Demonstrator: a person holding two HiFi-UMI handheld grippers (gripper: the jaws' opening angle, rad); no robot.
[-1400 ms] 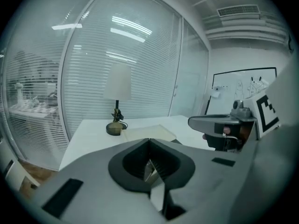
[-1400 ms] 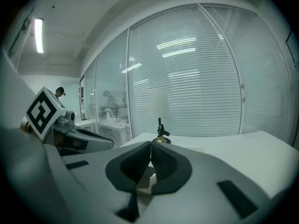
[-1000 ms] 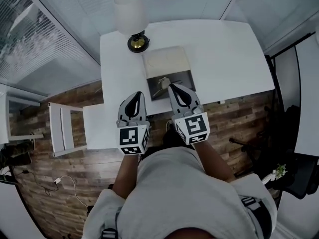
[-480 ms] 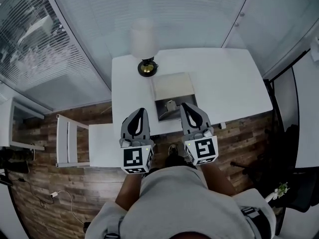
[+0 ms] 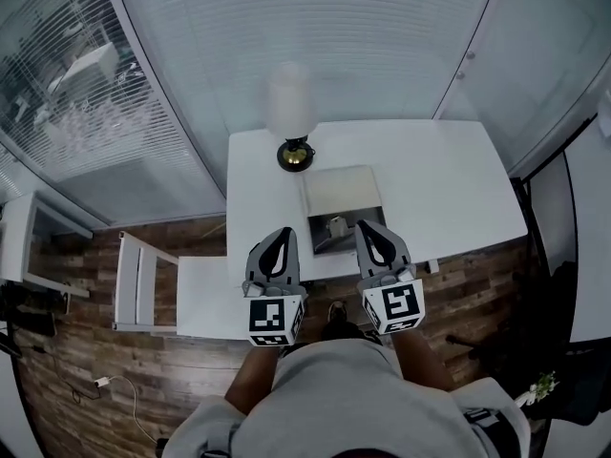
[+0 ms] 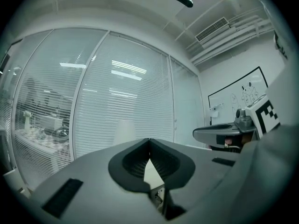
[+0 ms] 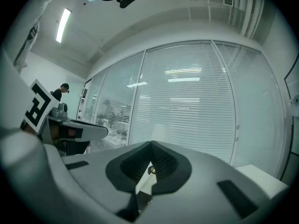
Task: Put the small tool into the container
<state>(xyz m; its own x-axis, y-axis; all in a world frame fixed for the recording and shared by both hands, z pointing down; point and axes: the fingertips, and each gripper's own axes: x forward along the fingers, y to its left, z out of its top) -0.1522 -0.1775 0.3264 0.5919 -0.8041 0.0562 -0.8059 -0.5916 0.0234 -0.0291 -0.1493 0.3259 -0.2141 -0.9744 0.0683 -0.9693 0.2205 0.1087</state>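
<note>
Ahead of both tools, beyond their tips, lies the white worktop (image 5: 430, 175), and neither tool reaches it: the left tool (image 5: 283, 232) and the right tool (image 5: 366, 225) hang side by side near the person's body, apart from each other. Each gripper view shows its jaws shut tip to tip with nothing gripped. Only blinds and a lamp (image 5: 291, 103) show past them.

Between the 2 tools and a little ahead sits a dark tray (image 5: 320, 244), with a flat pale panel (image 5: 342, 191) touching its far edge. They look like 2 halves of 1 open container, though the head view is too small to settle that. A small pale piece (image 5: 336, 225), probably the task's small tool, lies on the dark tray just ahead of the right tool's tip.

If the dark tray is the container, the piece already lies where the task wants it. If the tray is only a mat, the piece lies outside. So this scene fits both a reach about to start and a job that is over.

Either way, doing this well probably means holding both tools level and apart. They should be well short of the lamp beyond the left tool, with the head view on the tray so the piece's place can be checked.
</note>
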